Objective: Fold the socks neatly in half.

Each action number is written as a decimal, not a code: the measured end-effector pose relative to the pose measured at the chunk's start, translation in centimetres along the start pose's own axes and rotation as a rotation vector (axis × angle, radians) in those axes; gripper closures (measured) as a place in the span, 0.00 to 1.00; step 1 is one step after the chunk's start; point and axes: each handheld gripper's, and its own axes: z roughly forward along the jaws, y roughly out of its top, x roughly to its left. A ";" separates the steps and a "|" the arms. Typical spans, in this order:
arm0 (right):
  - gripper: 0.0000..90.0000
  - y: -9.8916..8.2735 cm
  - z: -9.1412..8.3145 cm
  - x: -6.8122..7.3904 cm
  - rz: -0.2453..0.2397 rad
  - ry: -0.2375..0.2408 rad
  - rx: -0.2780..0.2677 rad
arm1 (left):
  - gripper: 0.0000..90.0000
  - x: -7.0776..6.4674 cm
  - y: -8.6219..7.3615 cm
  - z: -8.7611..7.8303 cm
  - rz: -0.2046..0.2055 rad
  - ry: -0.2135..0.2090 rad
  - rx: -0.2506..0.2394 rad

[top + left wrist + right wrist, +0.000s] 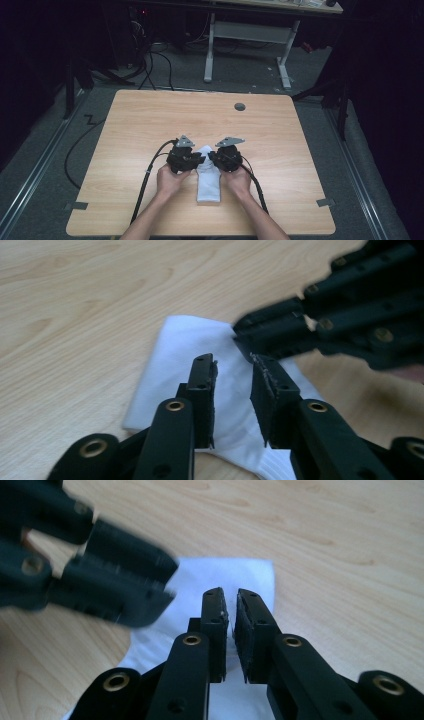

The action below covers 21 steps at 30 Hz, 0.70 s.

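A folded white cloth (208, 175) lies on the wooden table (150, 115), near its front middle. Both grippers meet tip to tip over the cloth's far end. My left gripper (202, 159) comes in from the left, held by a hand. In the left gripper view the left gripper (234, 365) hovers over the cloth (180, 340) with a clear gap between its jaws and nothing in it. My right gripper (211, 156) faces it from the right. The right gripper (231, 597) has its jaws a narrow slit apart above the cloth (245, 572), with nothing pinched.
A grey round grommet (240, 106) sits in the table's far middle. Grey tape tabs (76, 205) mark the front corners. Black cables (150, 172) trail from the grippers toward the front edge. A white desk frame (250, 35) stands on the floor beyond.
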 end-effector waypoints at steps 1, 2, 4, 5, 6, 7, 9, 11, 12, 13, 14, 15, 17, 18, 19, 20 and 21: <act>0.92 -0.2 0.0 0.0 -0.002 0.003 0.009 | 0.77 0.0 0.0 0.1 -0.008 0.005 0.003; 0.91 -0.3 0.1 0.1 -0.008 0.005 0.013 | 0.76 0.0 0.0 0.3 -0.011 0.006 0.011; 0.91 -0.6 0.0 0.2 -0.015 0.006 0.017 | 0.75 -0.1 -0.2 0.7 0.002 0.010 0.048; 0.91 -0.7 0.0 0.3 -0.014 0.008 0.020 | 0.75 -0.2 -0.4 1.0 0.009 0.012 0.065; 0.90 -0.8 0.0 0.3 -0.020 0.009 0.024 | 0.74 -0.3 -0.6 1.2 0.021 0.019 0.082; 0.89 -1.0 0.0 0.3 -0.017 0.012 0.027 | 0.74 -0.4 -0.7 1.3 0.022 0.020 0.086; 0.87 -1.3 0.0 0.2 -0.015 0.017 0.031 | 0.74 -0.3 -1.0 1.4 0.015 0.017 0.097; 0.83 -1.6 0.0 0.1 -0.011 0.022 0.033 | 0.74 -0.2 -1.3 1.4 0.017 0.030 0.117; 0.81 -1.8 0.0 0.2 -0.011 0.018 0.032 | 0.74 -0.2 -1.4 1.5 0.020 0.034 0.125; 0.81 -1.9 0.0 0.1 -0.016 0.014 0.031 | 0.74 -0.1 -1.4 1.5 0.015 0.030 0.125; 0.81 -2.0 0.1 0.2 -0.010 0.011 0.033 | 0.74 -0.1 -1.4 1.4 0.011 0.029 0.125; 0.80 -2.1 0.1 0.2 -0.012 0.007 0.034 | 0.74 -0.1 -1.4 1.4 0.013 0.032 0.130; 0.78 -2.0 0.1 0.2 -0.010 0.003 0.027 | 0.74 -0.1 -1.3 1.4 0.012 0.034 0.133; 0.77 -1.9 0.0 0.1 -0.013 0.001 0.022 | 0.73 -0.1 -1.3 1.3 0.012 0.038 0.132; 0.77 -1.9 -0.1 0.2 -0.010 0.001 0.014 | 0.71 0.0 -1.2 1.2 0.006 0.040 0.125; 0.77 -1.8 -0.3 0.2 -0.013 0.001 0.005 | 0.70 0.1 -1.1 1.1 -0.002 0.042 0.116; 0.77 -1.7 -0.5 0.3 -0.010 -0.001 0.001 | 0.68 0.2 -1.1 0.9 -0.010 0.045 0.104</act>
